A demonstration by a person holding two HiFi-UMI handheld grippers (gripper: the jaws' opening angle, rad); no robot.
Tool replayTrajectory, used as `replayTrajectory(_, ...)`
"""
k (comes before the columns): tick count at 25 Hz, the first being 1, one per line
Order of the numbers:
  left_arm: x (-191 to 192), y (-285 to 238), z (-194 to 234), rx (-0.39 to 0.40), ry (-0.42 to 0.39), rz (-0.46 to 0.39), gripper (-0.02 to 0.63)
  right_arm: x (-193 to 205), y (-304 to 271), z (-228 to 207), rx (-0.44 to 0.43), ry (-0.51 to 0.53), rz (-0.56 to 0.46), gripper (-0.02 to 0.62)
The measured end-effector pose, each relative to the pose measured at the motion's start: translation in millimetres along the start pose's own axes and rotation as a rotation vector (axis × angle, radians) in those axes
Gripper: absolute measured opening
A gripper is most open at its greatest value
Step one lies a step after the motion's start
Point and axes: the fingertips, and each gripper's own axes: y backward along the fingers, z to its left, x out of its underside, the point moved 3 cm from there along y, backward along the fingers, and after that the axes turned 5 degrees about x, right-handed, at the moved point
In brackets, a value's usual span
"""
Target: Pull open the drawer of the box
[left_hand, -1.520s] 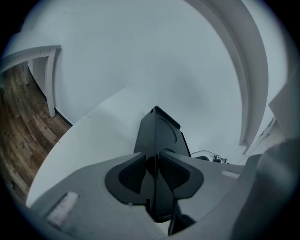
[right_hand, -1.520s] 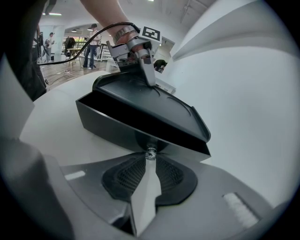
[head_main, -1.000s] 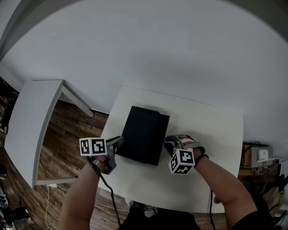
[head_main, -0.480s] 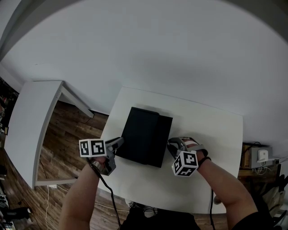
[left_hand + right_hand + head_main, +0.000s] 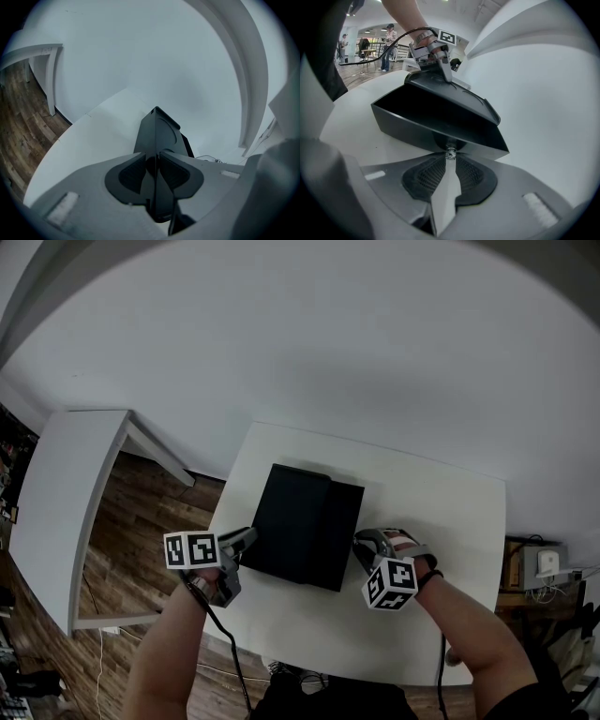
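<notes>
Black box (image 5: 292, 514) sits mid-table (image 5: 441, 521). The drawer (image 5: 346, 532) now sticks further out of the box's right side than a second ago, and the box itself has barely moved. The right gripper (image 5: 362, 546) has backed away from the box along with it. In the right gripper view its jaws pinch the small metal knob (image 5: 450, 152) on the drawer front, and the dark cavity of the drawer (image 5: 423, 108) is exposed. The left gripper (image 5: 246, 539) clamps the box's left edge, pads pressed on the wall, bracing it. Judgement: the pull is working and the drawer is partly open. More straight pull away from the box should finish it.
</notes>
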Motion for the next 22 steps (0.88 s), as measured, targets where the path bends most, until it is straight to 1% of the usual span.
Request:
replayTrajectory(17, 0.0, -0.2, 0.3, -0.004, 0.001, -0.003, 0.104, 11.9, 6.7, 0.5, 0.007, -0.006, 0.012, 0.069)
replayTrajectory(22, -0.2, -0.5, 0.9, -0.008, 0.003, -0.007, 0.104, 22.7, 10.8, -1.0, 0.011, -0.015, 0.03, 0.069)
